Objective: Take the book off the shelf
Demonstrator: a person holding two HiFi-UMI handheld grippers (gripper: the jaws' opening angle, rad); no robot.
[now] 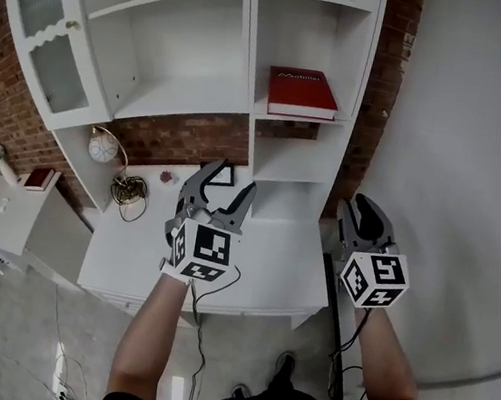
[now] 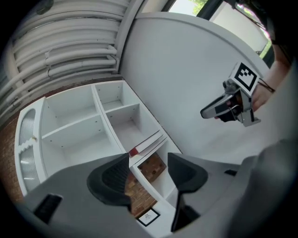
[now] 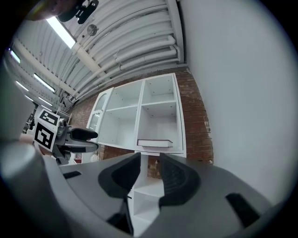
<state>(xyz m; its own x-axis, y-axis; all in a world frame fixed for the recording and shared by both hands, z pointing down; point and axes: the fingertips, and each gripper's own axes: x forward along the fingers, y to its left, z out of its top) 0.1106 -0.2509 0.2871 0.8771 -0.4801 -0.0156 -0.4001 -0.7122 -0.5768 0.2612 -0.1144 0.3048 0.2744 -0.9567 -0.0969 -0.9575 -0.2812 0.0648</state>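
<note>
White shelf unit (image 1: pixel 256 58), red book (image 1: pixel 301 91) flat in right compartment

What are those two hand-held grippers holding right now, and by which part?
Nothing. The left hand-held gripper and the right hand-held gripper both have open, empty jaws. The red book lies untouched on its shelf.
</note>
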